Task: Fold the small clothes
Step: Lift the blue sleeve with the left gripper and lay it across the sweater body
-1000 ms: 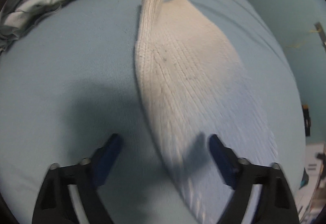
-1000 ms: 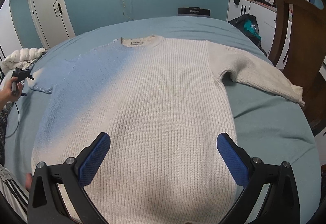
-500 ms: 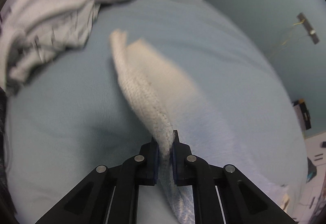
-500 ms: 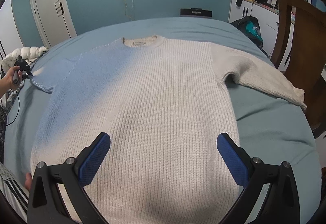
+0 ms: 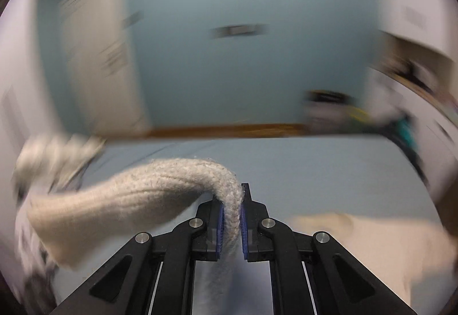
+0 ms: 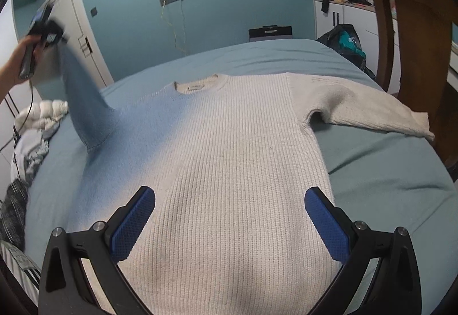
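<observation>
A cream knitted sweater [image 6: 240,160] lies face up on the blue bed, neck towards the far wall. My left gripper [image 5: 231,225] is shut on the sweater's left sleeve [image 5: 131,200], whose cuff end droops to the left of the pads. In the right wrist view that left gripper [image 6: 47,29] sits in a hand, high at the far left, with the left sleeve [image 6: 86,103] pulled up off the bed. My right gripper [image 6: 230,225] hovers open over the sweater's lower body, nothing between its fingers. The right sleeve [image 6: 369,109] lies flat.
A heap of other clothes [image 6: 37,129] sits at the bed's left edge. A wooden chair [image 6: 412,37] stands by the right side of the bed [image 6: 386,180]. Bags [image 6: 347,41] and cabinets are beyond, and a door [image 6: 71,37] is on the far wall.
My left gripper closed on the left sleeve and lifted it high off the bed, swinging its view up towards the wall. My right gripper stayed open, shifting slightly over the sweater.
</observation>
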The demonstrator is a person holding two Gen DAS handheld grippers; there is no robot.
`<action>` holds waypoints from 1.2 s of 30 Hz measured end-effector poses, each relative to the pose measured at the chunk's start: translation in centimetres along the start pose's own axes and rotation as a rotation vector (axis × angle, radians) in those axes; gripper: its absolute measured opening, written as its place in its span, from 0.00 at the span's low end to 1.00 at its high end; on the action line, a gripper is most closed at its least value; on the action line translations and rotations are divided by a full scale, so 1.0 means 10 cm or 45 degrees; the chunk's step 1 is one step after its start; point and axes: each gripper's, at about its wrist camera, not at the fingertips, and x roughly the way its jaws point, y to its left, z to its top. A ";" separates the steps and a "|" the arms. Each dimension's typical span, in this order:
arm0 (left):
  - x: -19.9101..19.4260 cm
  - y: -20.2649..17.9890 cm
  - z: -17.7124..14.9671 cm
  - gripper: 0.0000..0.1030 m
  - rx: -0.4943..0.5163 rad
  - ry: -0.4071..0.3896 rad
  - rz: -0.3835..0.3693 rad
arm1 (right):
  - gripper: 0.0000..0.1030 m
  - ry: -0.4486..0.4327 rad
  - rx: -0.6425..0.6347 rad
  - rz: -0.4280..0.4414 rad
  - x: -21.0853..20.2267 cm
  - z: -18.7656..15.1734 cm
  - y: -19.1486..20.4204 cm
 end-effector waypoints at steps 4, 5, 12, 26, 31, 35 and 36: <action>-0.23 -1.36 -0.53 0.30 -0.009 0.231 -0.599 | 0.99 -0.006 0.060 0.020 -0.01 0.00 -0.11; -0.22 -1.61 -0.75 0.50 -0.045 0.338 -0.701 | 0.99 -0.005 0.079 0.026 -0.01 0.00 -0.15; -0.52 -1.68 -1.42 0.84 0.053 0.293 -0.499 | 0.99 -0.021 0.234 0.080 -0.05 -0.01 -0.40; -0.64 -0.35 -2.22 1.00 0.116 0.289 0.109 | 0.99 0.038 0.279 0.084 0.05 0.01 -0.47; -0.32 -0.36 -2.48 1.00 0.184 0.436 0.176 | 0.99 0.061 0.285 0.072 0.10 0.00 -0.46; -0.32 -0.39 -2.47 1.00 0.182 0.451 0.157 | 0.99 0.079 0.245 0.046 0.12 0.01 -0.41; -0.34 -0.41 -2.44 1.00 0.188 0.445 0.158 | 0.99 0.078 0.239 0.044 0.11 0.00 -0.40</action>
